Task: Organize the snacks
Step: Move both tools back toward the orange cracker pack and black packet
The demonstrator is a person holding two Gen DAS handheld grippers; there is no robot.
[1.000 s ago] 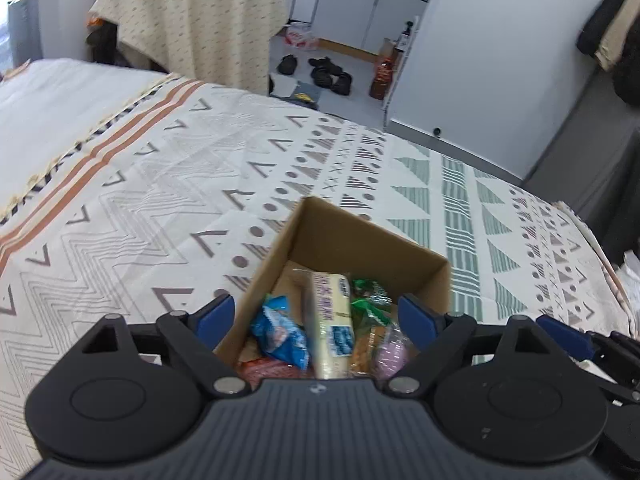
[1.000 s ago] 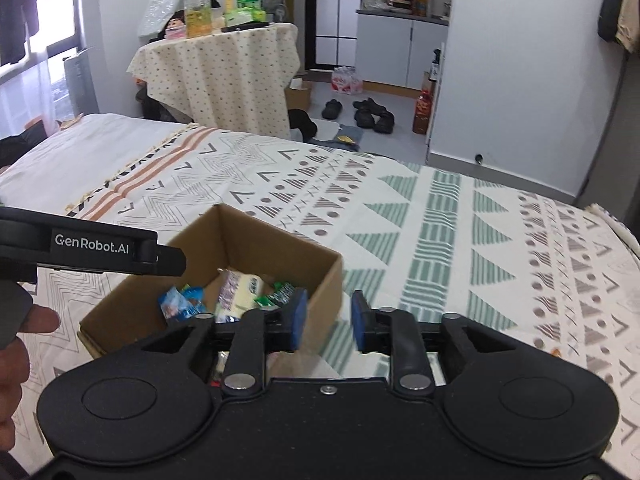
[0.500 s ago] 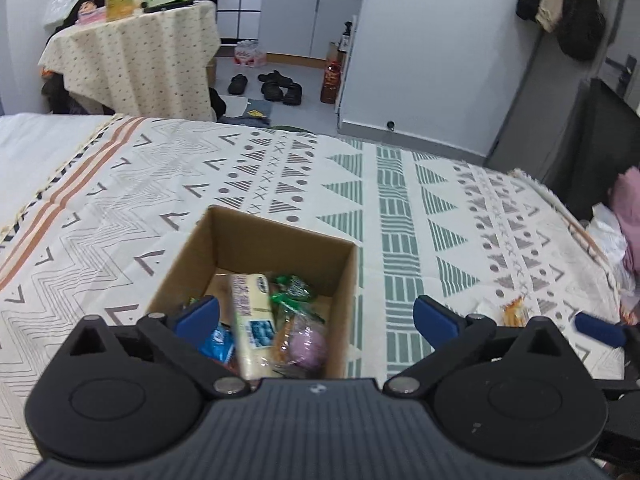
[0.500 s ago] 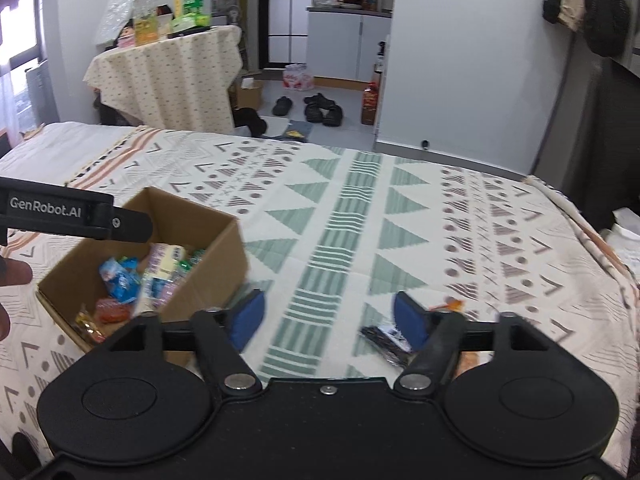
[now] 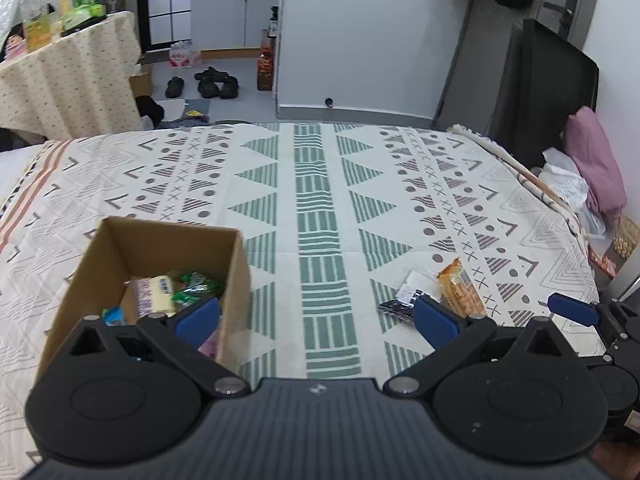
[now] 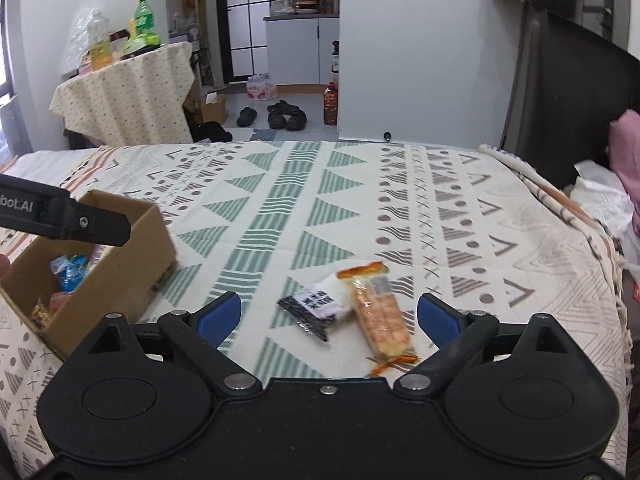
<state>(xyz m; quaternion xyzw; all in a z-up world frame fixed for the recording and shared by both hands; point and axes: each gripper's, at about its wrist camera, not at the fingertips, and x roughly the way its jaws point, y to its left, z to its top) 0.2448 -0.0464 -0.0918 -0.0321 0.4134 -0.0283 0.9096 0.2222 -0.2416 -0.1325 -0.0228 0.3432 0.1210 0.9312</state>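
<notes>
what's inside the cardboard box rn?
Cardboard box holds a yellow pack, green wrappers, and a blue one. The left tongs hide its near end.

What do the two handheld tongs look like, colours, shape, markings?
Both are matte black. The left tongs have two round disc housings, angled linkage arms with silver pivot bolts, blue pads and a ribbed grey-black body with a small logo. The right tongs are built alike with blue pads. White lettering ending "bot.AI" marks the left tool's side.
</notes>
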